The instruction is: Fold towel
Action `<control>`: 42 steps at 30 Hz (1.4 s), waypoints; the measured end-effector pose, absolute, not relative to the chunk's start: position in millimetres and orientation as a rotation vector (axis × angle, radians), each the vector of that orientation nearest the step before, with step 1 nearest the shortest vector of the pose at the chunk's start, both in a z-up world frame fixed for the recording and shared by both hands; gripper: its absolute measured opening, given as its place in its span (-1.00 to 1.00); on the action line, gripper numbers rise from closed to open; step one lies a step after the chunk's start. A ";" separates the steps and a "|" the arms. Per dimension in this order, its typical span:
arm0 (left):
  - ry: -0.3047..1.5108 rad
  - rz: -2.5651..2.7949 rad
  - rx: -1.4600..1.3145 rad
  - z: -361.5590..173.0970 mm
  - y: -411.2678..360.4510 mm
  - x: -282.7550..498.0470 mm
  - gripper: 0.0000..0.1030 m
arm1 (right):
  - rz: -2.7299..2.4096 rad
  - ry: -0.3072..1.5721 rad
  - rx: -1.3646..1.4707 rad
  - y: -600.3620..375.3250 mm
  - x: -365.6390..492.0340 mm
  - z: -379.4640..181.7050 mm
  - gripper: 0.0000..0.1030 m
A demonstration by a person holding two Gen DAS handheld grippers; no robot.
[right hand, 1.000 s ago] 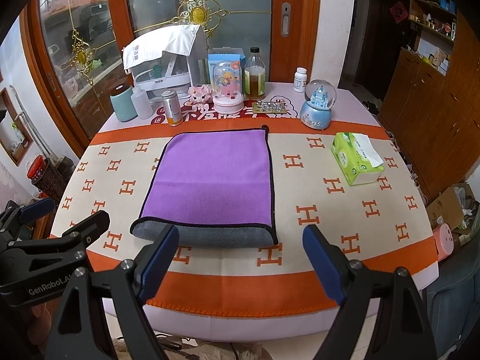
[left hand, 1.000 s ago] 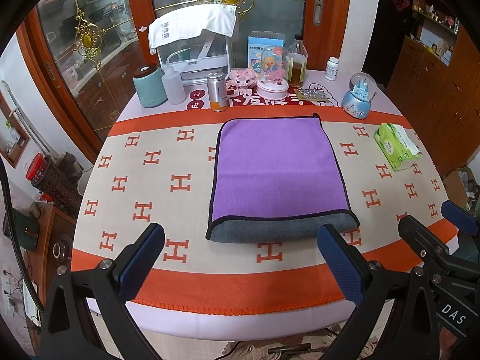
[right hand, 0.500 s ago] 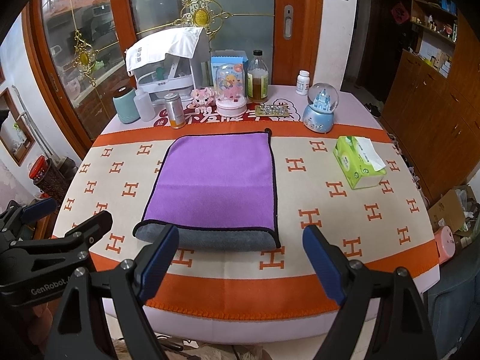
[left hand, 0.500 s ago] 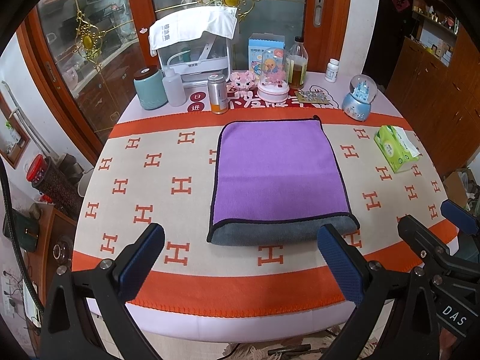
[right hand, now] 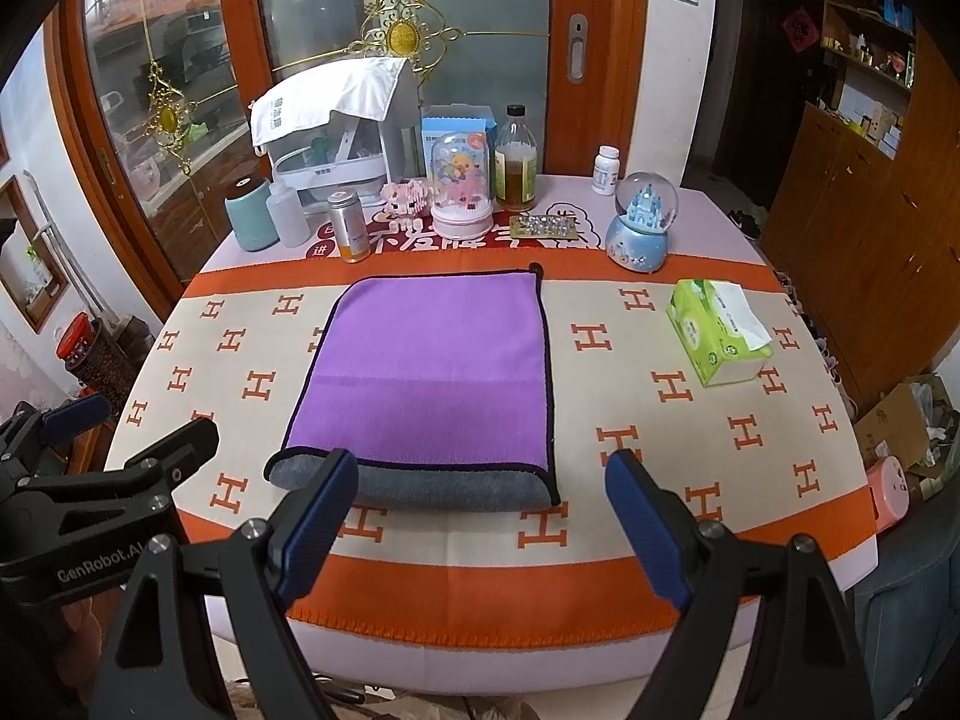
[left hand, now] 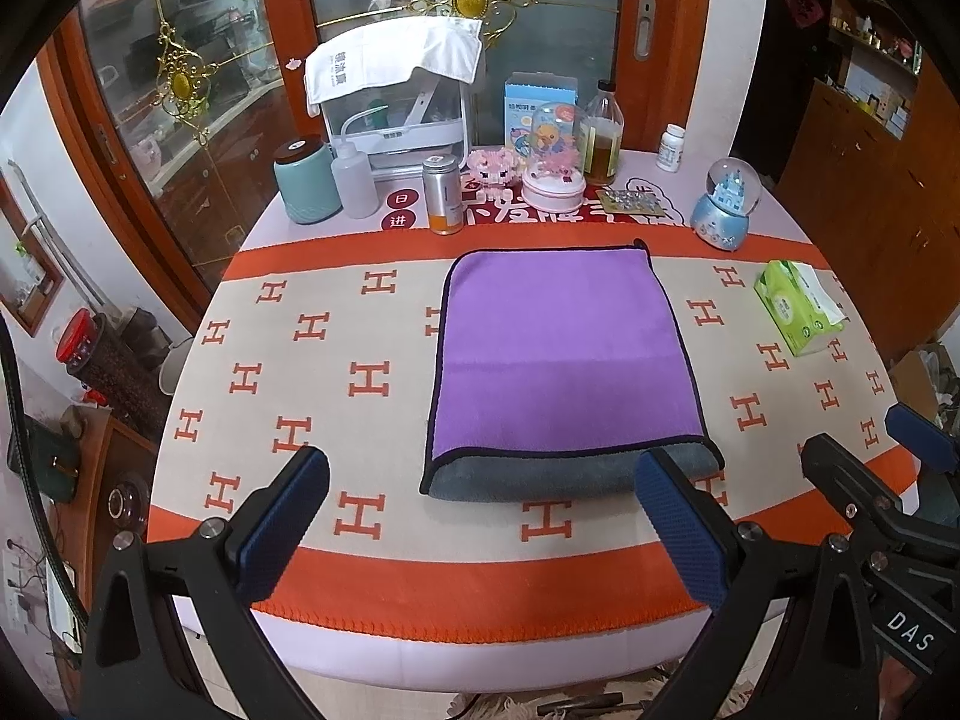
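1. My left gripper [left hand: 480, 516] hovers over the near edge of the table [left hand: 480, 654], its blue-padded jaws spread wide and holding nothing.
2. My right gripper [right hand: 480, 522] hovers likewise at the near edge, jaws wide apart and empty. In the left wrist view its black body carries the white letters "DAS"; in the right wrist view the left gripper's body reads "GenRobot.AI".
3. The towel [left hand: 561, 354] lies flat near the middle of the table, purple face up, edged in black. Its near end is doubled over, showing a grey underside [right hand: 432, 486]. A small black loop sits at its far right corner. Neither gripper touches it.
4. The tablecloth [left hand: 336, 360] beneath it is cream with an orange border and repeated orange "H" motifs.
5. A green tissue pack [right hand: 717, 330] lies to the right of the towel, well apart from it; its print is too small to read.
6. Along the far edge stand a teal canister [left hand: 306, 180], a white squeeze bottle [left hand: 354, 180], a silver can [left hand: 443, 195] with an orange base, a pink brick figure [left hand: 492, 168], a domed music box [left hand: 555, 159], a blue carton [left hand: 540, 105], an amber-filled bottle [left hand: 603, 138], a white pill bottle [left hand: 671, 147], a blister pack [left hand: 630, 203] and a blue snow globe [left hand: 727, 201].
7. A white cloth printed with Chinese characters drapes over a white appliance [left hand: 396, 120] behind them.
8. A red mat [left hand: 516, 216] under these items shows large white Chinese characters, partly hidden.
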State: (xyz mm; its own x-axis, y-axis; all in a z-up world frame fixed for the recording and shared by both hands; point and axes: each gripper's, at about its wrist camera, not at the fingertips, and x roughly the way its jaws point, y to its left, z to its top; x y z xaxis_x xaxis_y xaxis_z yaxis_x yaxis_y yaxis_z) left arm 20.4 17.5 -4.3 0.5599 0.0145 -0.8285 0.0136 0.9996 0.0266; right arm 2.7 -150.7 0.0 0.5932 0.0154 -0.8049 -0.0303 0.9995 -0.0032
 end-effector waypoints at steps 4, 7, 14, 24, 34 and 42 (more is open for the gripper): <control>0.977 0.000 0.030 -4.4 17.5 20.2 0.97 | 0.028 0.943 -0.012 -150.2 4.9 -0.3 0.65; 0.972 0.004 0.030 -3.9 17.6 20.8 0.97 | 0.031 0.949 -0.008 -151.5 8.7 -1.6 0.65; 0.965 0.006 0.033 -1.3 17.5 28.6 0.97 | 0.034 0.951 -0.005 -154.2 10.8 -5.7 0.65; 0.959 0.007 0.042 -6.0 19.0 40.9 0.97 | 0.045 0.941 0.002 -163.9 24.8 -14.5 0.65; 0.899 0.002 0.083 -18.8 25.1 63.0 0.97 | 0.044 0.948 -0.028 -180.4 56.5 -36.8 0.65; 0.965 -0.195 0.131 -63.2 33.8 83.7 0.97 | 0.090 1.017 -0.045 -205.3 87.0 -85.2 0.65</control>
State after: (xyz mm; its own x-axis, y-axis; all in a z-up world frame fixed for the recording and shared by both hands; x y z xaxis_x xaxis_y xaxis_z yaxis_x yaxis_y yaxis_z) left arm 83.7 33.8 -63.2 0.5539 -0.1060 -0.8258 0.2222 0.9747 0.0239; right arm 87.0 -205.3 -85.2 0.5227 0.0545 -0.8508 -0.0963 0.9953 0.0045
